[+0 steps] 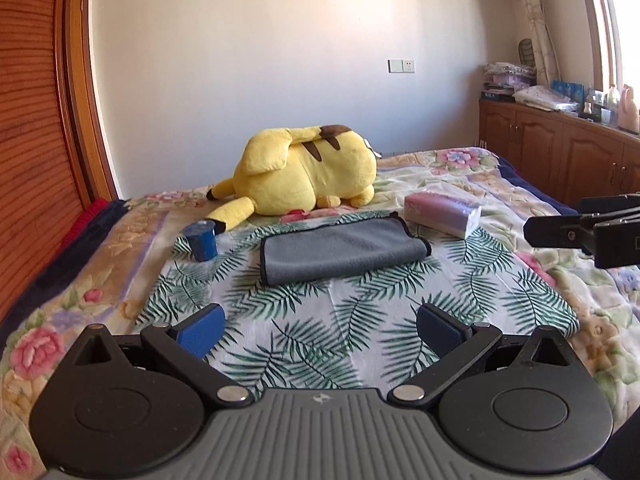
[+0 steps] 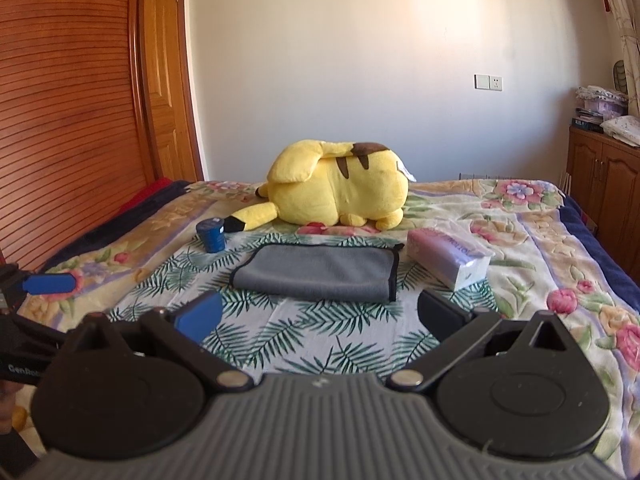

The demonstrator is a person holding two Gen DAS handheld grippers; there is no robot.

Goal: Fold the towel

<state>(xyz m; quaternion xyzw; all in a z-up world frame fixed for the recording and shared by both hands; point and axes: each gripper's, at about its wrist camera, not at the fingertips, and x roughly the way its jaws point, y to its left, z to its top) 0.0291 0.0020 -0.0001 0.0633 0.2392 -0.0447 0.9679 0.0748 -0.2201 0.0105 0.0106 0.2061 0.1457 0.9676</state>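
Note:
A grey towel (image 1: 340,250) with dark edging lies folded flat on a leaf-print cloth (image 1: 320,320) on the bed; it also shows in the right wrist view (image 2: 320,270). My left gripper (image 1: 320,330) is open and empty, hovering short of the towel's near edge. My right gripper (image 2: 320,316) is open and empty, also short of the towel. The right gripper shows at the right edge of the left wrist view (image 1: 580,234). One blue pad of the left gripper shows at the left of the right wrist view (image 2: 50,283).
A yellow plush toy (image 1: 308,172) lies behind the towel. A blue cup (image 1: 202,240) stands left of the towel, a tissue pack (image 1: 444,212) lies right of it. A wooden wardrobe (image 1: 36,120) is on the left, low cabinets (image 1: 560,148) on the right.

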